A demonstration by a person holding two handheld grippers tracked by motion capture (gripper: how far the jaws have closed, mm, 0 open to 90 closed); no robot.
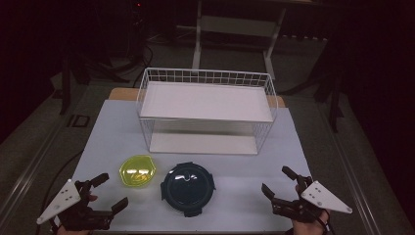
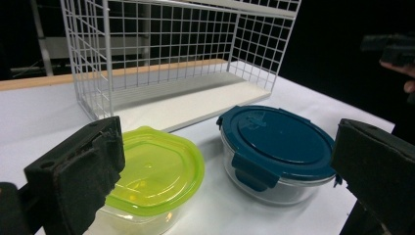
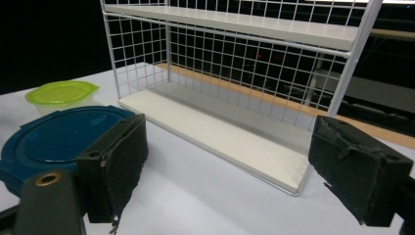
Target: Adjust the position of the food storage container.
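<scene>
White wire makes up the two-tier rack (image 1: 205,105) at the back of the pale table (image 1: 107,132). In front of it sit two lidded containers side by side: a yellow-green one (image 1: 138,171) and, just to its right, a round glass one with a dark blue clip lid (image 1: 188,188). The left gripper (image 1: 103,193) rests near the yellow-green container, jaws spread wide and empty. The right gripper (image 1: 279,181) sits well apart to the right, jaws also wide with nothing between them.
</scene>
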